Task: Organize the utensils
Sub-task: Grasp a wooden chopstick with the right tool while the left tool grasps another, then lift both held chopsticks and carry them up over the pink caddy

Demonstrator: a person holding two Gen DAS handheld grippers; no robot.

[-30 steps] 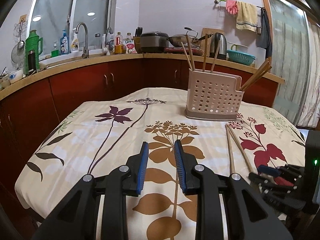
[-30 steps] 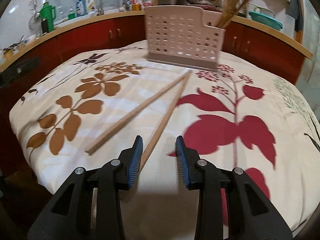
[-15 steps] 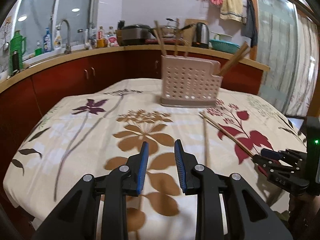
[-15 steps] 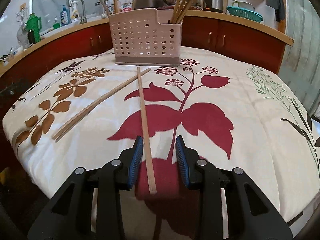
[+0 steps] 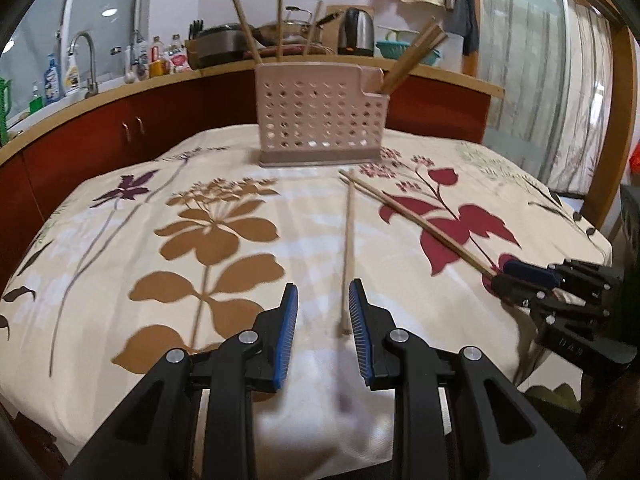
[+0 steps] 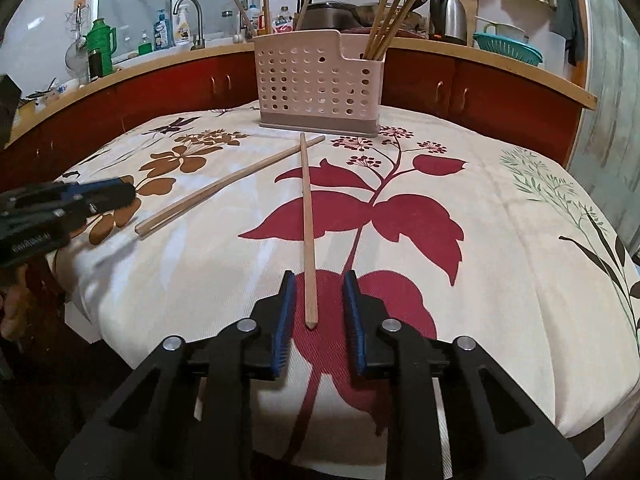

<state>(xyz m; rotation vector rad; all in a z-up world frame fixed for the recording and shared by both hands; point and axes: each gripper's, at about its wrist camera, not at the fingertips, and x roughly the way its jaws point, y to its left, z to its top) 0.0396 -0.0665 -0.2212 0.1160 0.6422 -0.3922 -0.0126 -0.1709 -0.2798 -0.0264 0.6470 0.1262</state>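
Both tools have advanced, each spread wide around one of two chopsticks [image 6: 307, 224].

Quick count. Two loose chopsticks lie on the desk: one [image 6: 307, 224] running up the middle of the right wrist frame, the other [image 6: 232, 179] angled toward the left of it. One perforated utensil holder [image 6: 320, 80] stands at upper centre. Sticking out of it: three chopsticks [image 6: 394, 12] bunched in its right, lower-walled section, and three more [image 6: 265, 2] spread apart over the taller left part, so six upright as far as I can see. Two grippers total: the right gripper [image 6: 318, 312] at the bottom of its own frame, the left gripper [image 5: 322, 330] at the bottom of the left wrist frame. One floral tablecloth [image 6: 500, 240] covers the desk.
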